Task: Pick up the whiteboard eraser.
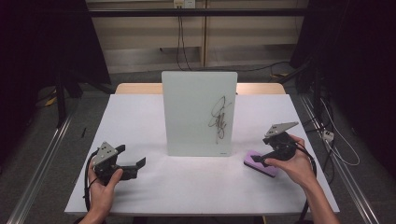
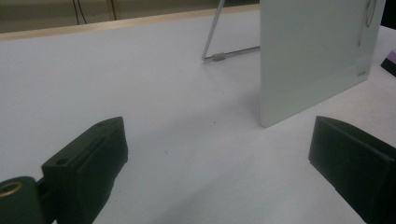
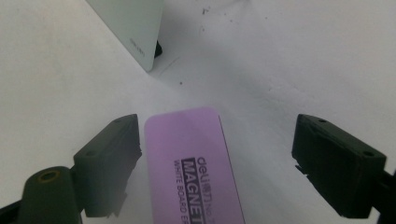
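Observation:
A small whiteboard (image 1: 198,112) stands upright on a wire stand in the middle of the white table (image 1: 140,121), with a black scribble (image 1: 220,116) on its right half. A purple whiteboard eraser (image 1: 259,163) lies flat on the table at the right. My right gripper (image 1: 266,158) hangs just over it, open, with the eraser (image 3: 194,163) between the two jaws, nearer one of them and not pinched. My left gripper (image 1: 133,156) rests low at the front left, open, nothing between its jaws. The whiteboard's edge (image 2: 313,56) and stand (image 2: 219,46) lie ahead of it.
The table's far wooden edge (image 1: 140,87) shows behind the board. Dark curtains and metal rails flank the table on both sides. Cables (image 1: 338,149) trail on the floor at the right. Bare table surface stretches between the two hands.

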Motion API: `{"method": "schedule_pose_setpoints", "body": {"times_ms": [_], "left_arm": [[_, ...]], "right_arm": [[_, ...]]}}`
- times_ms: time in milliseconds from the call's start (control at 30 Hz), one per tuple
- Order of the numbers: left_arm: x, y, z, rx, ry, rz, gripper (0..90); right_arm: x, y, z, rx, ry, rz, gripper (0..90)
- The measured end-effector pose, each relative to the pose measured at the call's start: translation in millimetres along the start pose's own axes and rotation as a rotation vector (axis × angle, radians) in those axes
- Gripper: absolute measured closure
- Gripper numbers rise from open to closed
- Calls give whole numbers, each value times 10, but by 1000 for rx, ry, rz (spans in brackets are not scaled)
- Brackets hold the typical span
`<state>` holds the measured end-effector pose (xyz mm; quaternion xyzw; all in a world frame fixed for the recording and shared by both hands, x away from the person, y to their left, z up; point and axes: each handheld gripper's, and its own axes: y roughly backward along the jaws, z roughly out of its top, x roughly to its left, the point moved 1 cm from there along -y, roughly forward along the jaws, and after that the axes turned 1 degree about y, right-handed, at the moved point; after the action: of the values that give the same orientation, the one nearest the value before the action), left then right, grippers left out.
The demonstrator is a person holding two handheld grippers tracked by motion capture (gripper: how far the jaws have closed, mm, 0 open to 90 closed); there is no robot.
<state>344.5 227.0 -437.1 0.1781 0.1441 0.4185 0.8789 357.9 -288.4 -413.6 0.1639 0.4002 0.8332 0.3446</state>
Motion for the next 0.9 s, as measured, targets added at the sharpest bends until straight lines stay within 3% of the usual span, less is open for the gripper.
{"method": "schedule_pose_setpoints", "body": {"times_ms": [200,367,600,900], "left_arm": [[-10,-3,-2,1,1,3,45],[-5,1,-4,11,-10,1,45],[0,5,-9,12,-5,-2,45],[7,-7,-18,17,-4,-4,45]], "right_arm": [[-15,1,-65,55,16,42,222],[14,-36,-99,109,64,47,262],[53,-77,-126,175,93,57,307],[68,-133,-134,221,135,78,374]]}}
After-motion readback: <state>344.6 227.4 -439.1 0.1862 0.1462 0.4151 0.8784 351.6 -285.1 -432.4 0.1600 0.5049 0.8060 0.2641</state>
